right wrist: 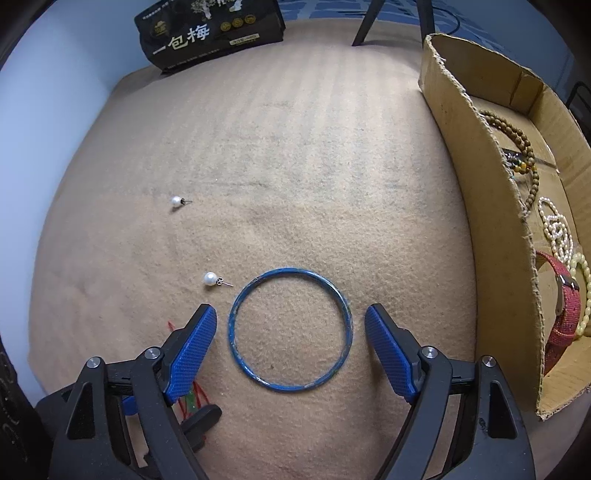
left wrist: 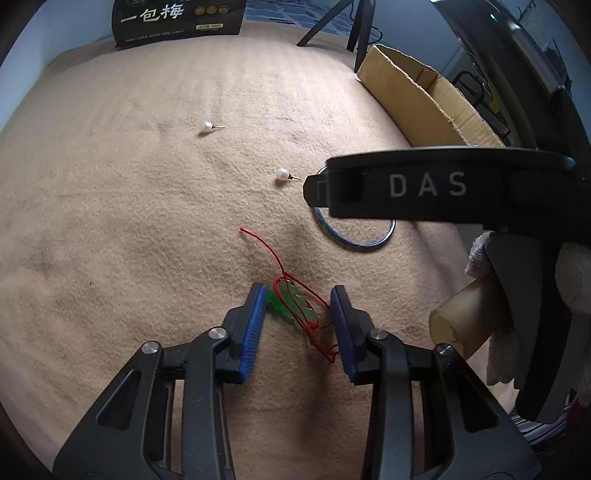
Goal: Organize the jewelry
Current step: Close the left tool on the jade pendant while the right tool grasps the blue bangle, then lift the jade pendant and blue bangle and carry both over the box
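Two wrist views, both grippers pointed steeply down at a tan cloth-covered counter [right wrist: 295, 147].

Left view: my left gripper [left wrist: 298, 314] straddles the green pendant [left wrist: 291, 308] on its red cord [left wrist: 266, 254]. One blue pad sits against the pendant's edge; the other stands just clear, with only cord loops near it. I read this as parted jaws bracketing the piece, not yet pinching it. I placed them across the pendant's short side so they can catch the stone, not the loose cord.

Right view: my right gripper [right wrist: 290, 339] is wide open, one finger on either side of the blue bangle [right wrist: 347, 317], which lies flat on the cloth. Neither pad touches the ring. The wide spread is there because the bangle has to fit between the pads.

Two pearl studs lie loose on the cloth: the near stud [right wrist: 209, 278] just beside the bangle, the far stud [right wrist: 175, 201] well apart.

The cardboard box [right wrist: 480, 192] at the right edge already holds a wooden bead strand [right wrist: 517, 136], a white bead strand [right wrist: 554, 225] and a red strap [right wrist: 565, 314]. I judge it the place where sorted pieces go, so the pendant, bangle and studs remain to be moved.

A dark printed bag [right wrist: 210, 33] stands at the far edge.
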`<move>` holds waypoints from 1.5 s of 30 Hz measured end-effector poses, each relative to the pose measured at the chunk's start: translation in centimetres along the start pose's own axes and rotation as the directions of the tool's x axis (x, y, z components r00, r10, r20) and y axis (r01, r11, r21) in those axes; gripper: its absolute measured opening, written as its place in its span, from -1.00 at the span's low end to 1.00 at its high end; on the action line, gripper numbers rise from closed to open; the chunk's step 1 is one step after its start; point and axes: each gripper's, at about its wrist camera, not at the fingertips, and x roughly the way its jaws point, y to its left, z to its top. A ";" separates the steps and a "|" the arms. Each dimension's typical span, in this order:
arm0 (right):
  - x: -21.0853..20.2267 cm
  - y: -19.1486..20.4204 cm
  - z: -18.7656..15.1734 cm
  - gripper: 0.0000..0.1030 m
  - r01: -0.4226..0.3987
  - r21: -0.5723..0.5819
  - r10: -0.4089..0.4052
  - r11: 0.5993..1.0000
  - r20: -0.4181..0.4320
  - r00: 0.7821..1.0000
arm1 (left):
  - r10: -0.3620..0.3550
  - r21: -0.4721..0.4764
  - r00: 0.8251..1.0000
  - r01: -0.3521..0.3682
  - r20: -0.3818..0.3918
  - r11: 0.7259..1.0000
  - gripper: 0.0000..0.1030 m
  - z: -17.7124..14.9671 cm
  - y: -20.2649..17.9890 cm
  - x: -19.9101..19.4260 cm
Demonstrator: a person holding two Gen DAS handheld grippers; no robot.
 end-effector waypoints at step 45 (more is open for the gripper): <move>-2.4 -0.3 -0.9 0.38 0.043 -0.092 -0.041 0.995 0.029 0.999 | 0.000 0.029 1.000 -0.001 0.024 1.000 -0.67 -0.3 1.4 -1.4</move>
